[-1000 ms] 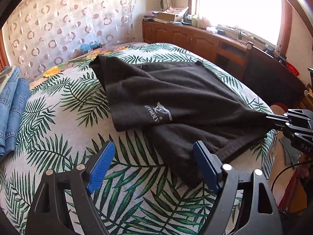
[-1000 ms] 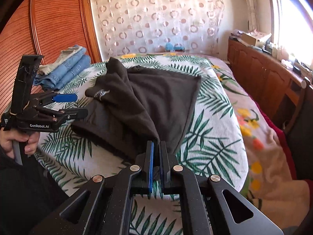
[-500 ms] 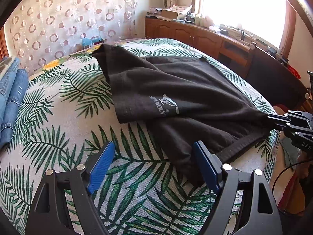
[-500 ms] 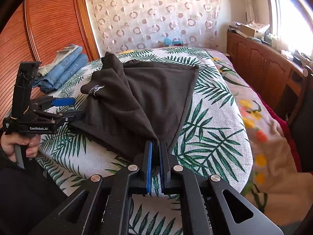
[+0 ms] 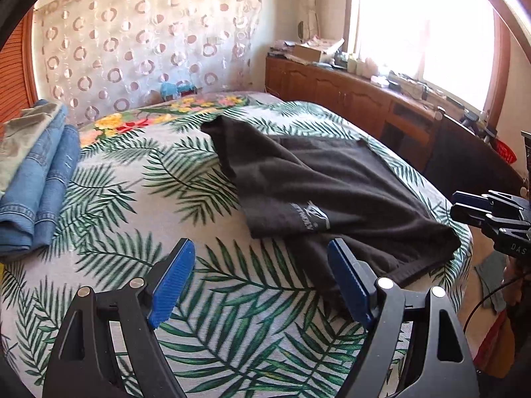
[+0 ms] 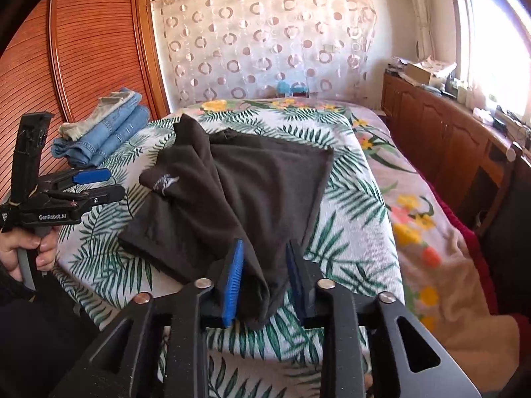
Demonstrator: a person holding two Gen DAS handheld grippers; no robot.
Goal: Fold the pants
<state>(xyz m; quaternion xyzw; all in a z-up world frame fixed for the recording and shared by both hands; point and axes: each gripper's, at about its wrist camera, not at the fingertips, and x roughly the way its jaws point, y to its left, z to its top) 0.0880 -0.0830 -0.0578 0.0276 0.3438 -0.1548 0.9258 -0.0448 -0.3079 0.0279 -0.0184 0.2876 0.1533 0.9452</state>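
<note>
Dark grey pants [image 5: 332, 179] with a white logo lie folded over on the palm-leaf bedspread [image 5: 132, 199]. In the right wrist view the pants [image 6: 259, 179] run to the near bed edge. Their near corner hangs slack between the fingers of my right gripper [image 6: 264, 245]. Those jaws are opening, and the pads stand apart from the cloth. My left gripper [image 5: 260, 248] is open and empty over the bedspread, its right finger beside the pants' near hem. A hand [image 6: 36, 248] holds the left gripper [image 6: 114, 184] left of the pants. The right gripper [image 5: 455, 204] shows at the bed's right edge.
Folded blue jeans [image 5: 43, 182] are stacked at the bed's far left, also seen as the jeans [image 6: 109, 132] by the wooden wardrobe [image 6: 83, 49]. A low wooden cabinet [image 5: 348, 99] with clutter runs under the window on the right. A patterned curtain hangs behind the bed.
My right gripper's jaws, shut on the pants corner before, have parted and the cloth has gone slack between them. My left gripper has pulled back a little from the pants.
</note>
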